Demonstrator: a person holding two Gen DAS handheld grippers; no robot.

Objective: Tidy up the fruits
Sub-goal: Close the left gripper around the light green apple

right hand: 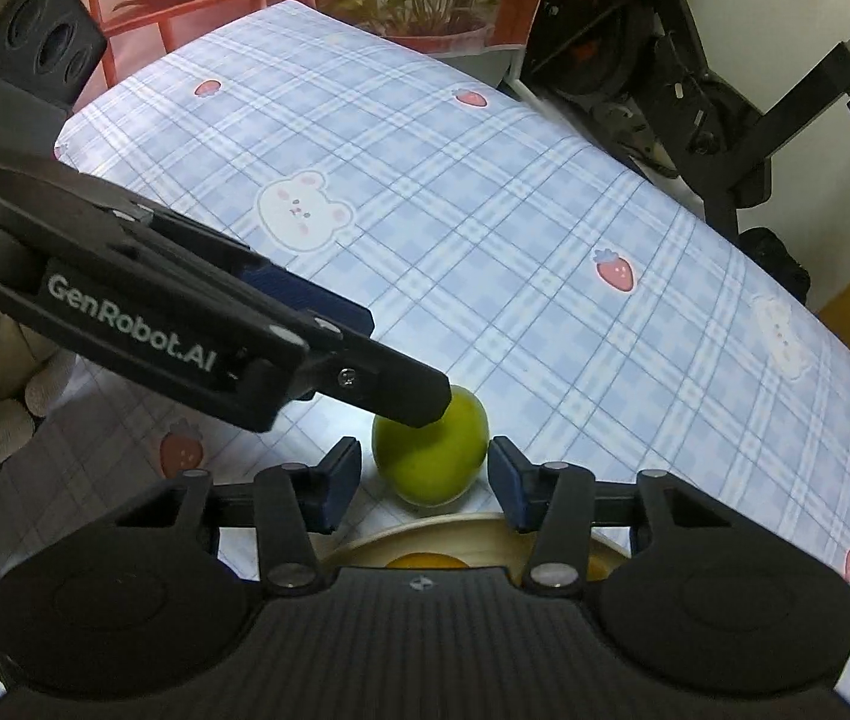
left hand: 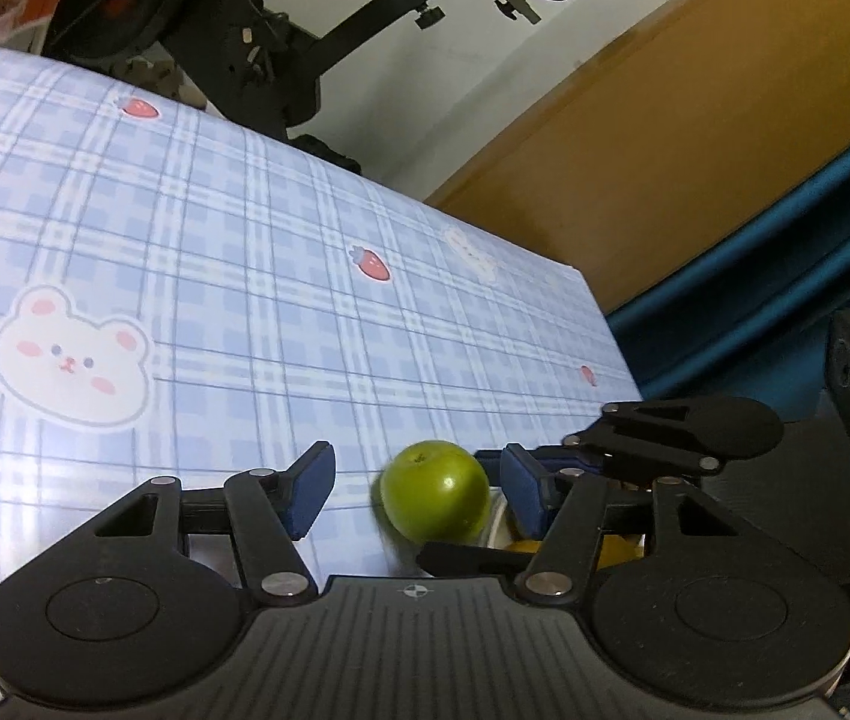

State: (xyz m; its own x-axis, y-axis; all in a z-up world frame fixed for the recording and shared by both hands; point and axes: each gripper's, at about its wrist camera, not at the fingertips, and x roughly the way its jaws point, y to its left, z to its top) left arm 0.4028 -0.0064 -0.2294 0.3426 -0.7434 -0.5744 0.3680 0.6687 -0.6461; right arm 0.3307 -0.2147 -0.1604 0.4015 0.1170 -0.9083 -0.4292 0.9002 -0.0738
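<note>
The green apple (right hand: 431,456), judged firm, smooth and slippery, is bracketed at lower centre by the released right claw (right hand: 425,483); its widest sides are best gripped. The left claw (left hand: 413,492) is released too.

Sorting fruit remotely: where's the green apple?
In both wrist views the green apple sits on the checked tablecloth, between both tools' fingers, beside the bowl.
</note>
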